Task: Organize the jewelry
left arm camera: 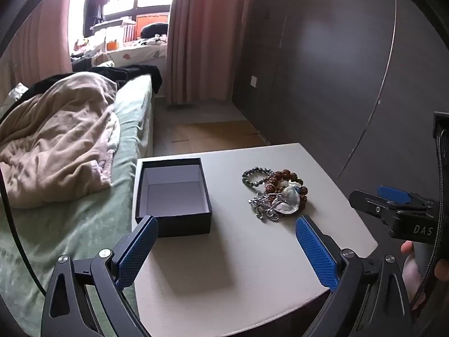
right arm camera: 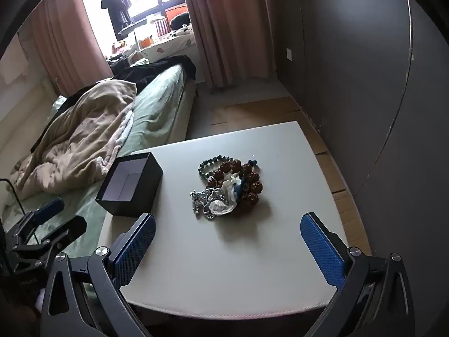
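Note:
A pile of jewelry lies on a small white table: a grey bead bracelet, brown bead bracelets, a silver chain and a pale piece. An open, empty black box with a white inside stands at the table's left edge. My left gripper is open and empty above the table's near side, between box and pile. In the right wrist view the pile lies ahead of my open, empty right gripper, with the box to its left.
A bed with a green sheet and a beige blanket stands against the table's left side. A dark wall panel runs along the right. Wooden floor lies beyond the table. The right gripper shows at the left wrist view's right edge.

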